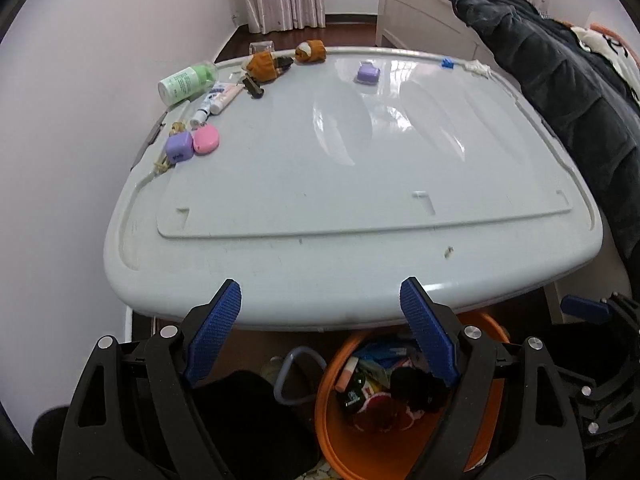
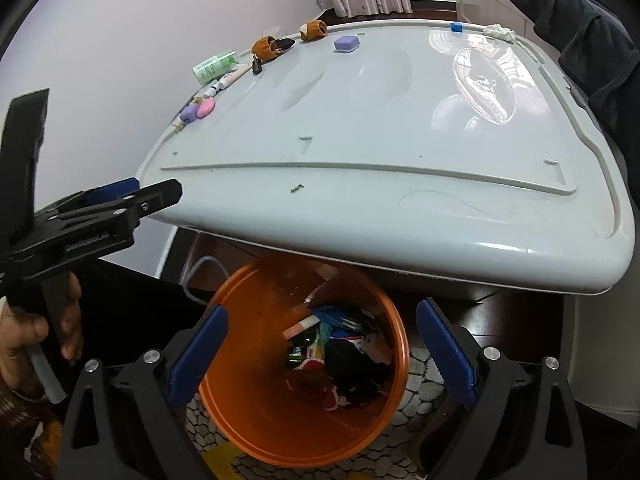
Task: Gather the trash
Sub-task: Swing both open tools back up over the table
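Right gripper (image 2: 322,354) gaping over our orange bin (image 2: 256,436), left gripper (image 1: 320,330) spread at worktop (image 1: 320,288) front edge, bare surface beyond.

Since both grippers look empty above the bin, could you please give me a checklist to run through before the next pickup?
1. Left gripper open and empty: ok.
2. Right gripper open and empty: ok.
3. Orange bin has room for more: ok.
4. Items remain on the white lid, such as the green bottle and the pink case: ok.
5. Which of these count as trash: cannot tell.
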Motion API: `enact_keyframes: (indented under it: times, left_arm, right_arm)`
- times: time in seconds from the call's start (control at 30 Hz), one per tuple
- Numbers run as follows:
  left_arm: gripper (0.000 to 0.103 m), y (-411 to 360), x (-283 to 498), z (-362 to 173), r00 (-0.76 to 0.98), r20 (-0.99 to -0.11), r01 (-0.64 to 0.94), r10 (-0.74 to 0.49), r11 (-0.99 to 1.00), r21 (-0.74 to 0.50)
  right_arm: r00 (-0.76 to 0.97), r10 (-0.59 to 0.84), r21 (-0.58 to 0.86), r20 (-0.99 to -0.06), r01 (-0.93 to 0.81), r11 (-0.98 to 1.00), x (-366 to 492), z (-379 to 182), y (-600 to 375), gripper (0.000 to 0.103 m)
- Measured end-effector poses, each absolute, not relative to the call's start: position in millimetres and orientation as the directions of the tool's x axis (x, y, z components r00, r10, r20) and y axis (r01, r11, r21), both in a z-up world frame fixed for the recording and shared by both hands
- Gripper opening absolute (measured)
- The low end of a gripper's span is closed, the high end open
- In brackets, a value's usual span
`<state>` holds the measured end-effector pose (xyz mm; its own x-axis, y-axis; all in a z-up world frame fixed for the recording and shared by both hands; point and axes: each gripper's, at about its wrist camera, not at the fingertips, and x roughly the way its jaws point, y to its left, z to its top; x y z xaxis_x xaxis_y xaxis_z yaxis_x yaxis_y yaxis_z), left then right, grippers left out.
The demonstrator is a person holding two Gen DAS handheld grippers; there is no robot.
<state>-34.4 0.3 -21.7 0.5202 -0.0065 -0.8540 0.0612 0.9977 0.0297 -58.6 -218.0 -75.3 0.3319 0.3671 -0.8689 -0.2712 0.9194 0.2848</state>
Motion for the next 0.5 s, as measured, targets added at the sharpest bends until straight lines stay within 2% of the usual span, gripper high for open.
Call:
enact_keyframes:
  times: [0.13,0.23,0.37,0.5]
  left_arm:
    - [0.080,32,-6,-13,0.534,-0.844,0.029,-0.052,0.999,-0.043]
    - [0.080,70,31,-9,0.535,-0.844,-0.053,-0.044,0.995,-0.085]
    - [0.080,110,78,-18,0.514,-0.858,-0.129,0.017,0.990,-0.058]
    - [0.080,143,109,-32,0.491,-0.869,-0.224,0.065,0.973,-0.054]
  right_arm:
    - [0.352,0.401,0.302,-0.846,-0.304,0.904,-40,-49,-214,0.093]
    - [0.408,0.422,0.287,-0.810,-0.352,0.891,-17,-19,-208,0.095]
    - [0.508,0.425,0.246,-0.749,-0.383,0.890,12,8,-201,0.097]
    - [0.505,0.430,0.255,-0.748,-0.380,0.889,20,-5,-202,0.097]
